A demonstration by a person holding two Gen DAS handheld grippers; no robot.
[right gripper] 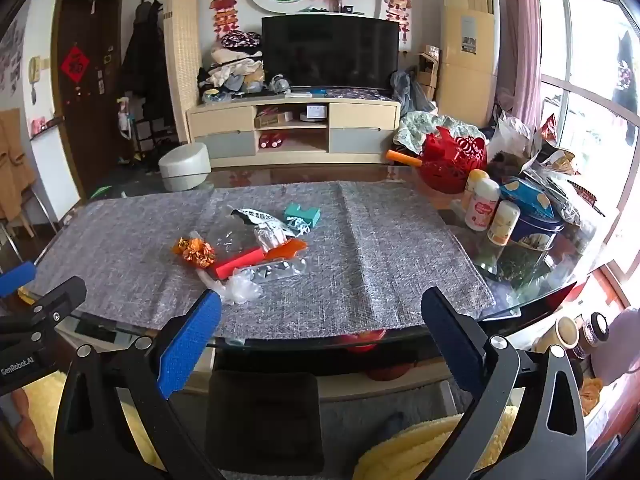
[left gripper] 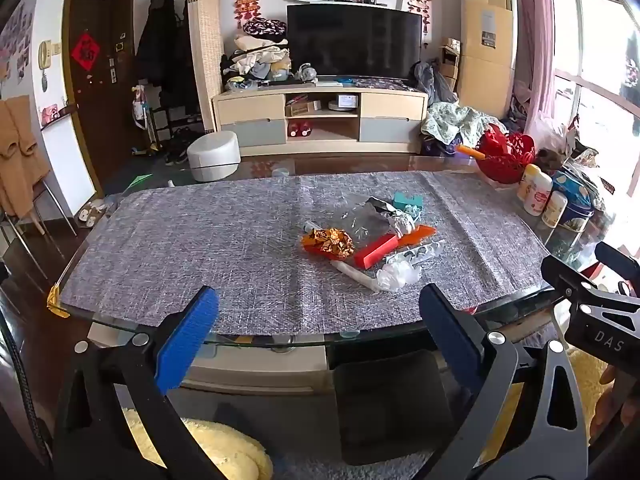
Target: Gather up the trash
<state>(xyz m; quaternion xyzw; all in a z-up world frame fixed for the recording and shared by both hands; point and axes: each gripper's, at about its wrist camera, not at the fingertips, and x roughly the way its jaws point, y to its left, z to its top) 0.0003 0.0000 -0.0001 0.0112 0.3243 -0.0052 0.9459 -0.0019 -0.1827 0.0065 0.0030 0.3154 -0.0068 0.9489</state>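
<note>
Trash (left gripper: 370, 240) sits heaped near the middle of the grey cloth (left gripper: 200, 240) on the glass surface (left gripper: 280, 340): a crumpled orange foil wrapper (left gripper: 330, 243), a red box (left gripper: 376, 255), a silver packet (left gripper: 390, 216), a teal box (left gripper: 408, 201), clear plastic (left gripper: 398, 274). Left gripper (left gripper: 316, 332) hangs short of the near edge, blue fingers (left gripper: 188, 340) spread wide, nothing between them. Right gripper (right gripper: 320, 334) hangs beside it, fingers (right gripper: 188, 344) just as wide and empty, well back from the heap. Off to the right, a red basket (right gripper: 452, 160), white bottles (right gripper: 482, 204) and a blue tin (right gripper: 534, 228) crowd the end
</note>
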